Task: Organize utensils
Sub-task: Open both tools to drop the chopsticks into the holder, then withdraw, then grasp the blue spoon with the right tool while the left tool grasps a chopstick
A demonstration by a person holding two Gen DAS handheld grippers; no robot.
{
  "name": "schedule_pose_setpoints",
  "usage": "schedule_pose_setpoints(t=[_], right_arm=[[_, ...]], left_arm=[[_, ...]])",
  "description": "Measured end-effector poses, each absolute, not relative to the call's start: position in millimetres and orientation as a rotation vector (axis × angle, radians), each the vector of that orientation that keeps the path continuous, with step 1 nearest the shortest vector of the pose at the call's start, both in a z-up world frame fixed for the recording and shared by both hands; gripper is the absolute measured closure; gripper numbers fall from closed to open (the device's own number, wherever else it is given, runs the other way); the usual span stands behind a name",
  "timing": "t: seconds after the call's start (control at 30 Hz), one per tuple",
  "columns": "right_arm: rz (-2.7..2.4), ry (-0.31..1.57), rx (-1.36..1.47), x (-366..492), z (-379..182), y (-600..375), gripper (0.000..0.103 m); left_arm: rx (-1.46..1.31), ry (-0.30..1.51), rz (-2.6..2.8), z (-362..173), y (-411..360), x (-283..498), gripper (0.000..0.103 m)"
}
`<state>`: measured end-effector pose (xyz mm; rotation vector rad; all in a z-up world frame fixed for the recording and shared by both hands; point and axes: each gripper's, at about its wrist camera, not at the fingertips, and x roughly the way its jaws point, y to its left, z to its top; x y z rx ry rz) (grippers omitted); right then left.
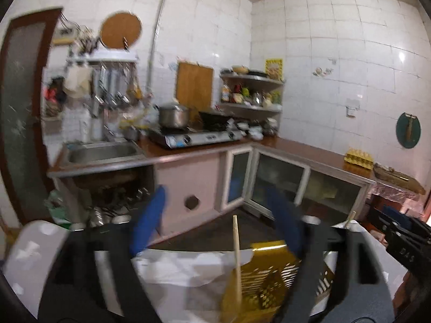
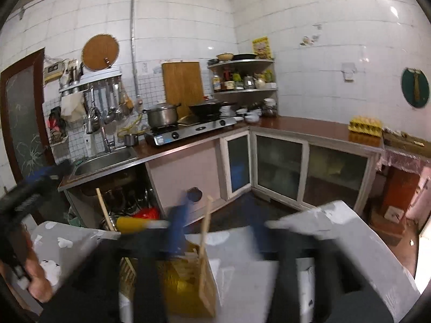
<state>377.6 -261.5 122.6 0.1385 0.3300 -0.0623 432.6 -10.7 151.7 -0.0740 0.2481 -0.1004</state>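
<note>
Claws, left (image 1: 215,220) and right (image 2: 219,223), are held released, nothing grasped, above a yellow utensil holder (image 1: 265,277) on a grey surface (image 2: 350,231), a kitchen counter (image 2: 304,125) seen beyond.

— What encloses the kitchen?
— White tiled walls (image 2: 309,27) meet in a corner, where a two-tier shelf (image 2: 243,76) hangs.
— And below?
— An L-shaped brown worktop (image 2: 301,125) carries a gas stove (image 2: 188,130) and a steel sink (image 2: 105,161), over glass-fronted cabinets (image 2: 280,167) and a dark floor (image 2: 242,210).
</note>
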Motion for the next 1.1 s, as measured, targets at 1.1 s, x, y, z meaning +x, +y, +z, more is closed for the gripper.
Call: schedule_pose_setpoints(t=[1.1], right_arm=[[-0.246,0.894,0.15,238,-61,-218,0.046]], left_arm=[[-0.026,0.828,-0.091,-30,-8,332,0.005]])
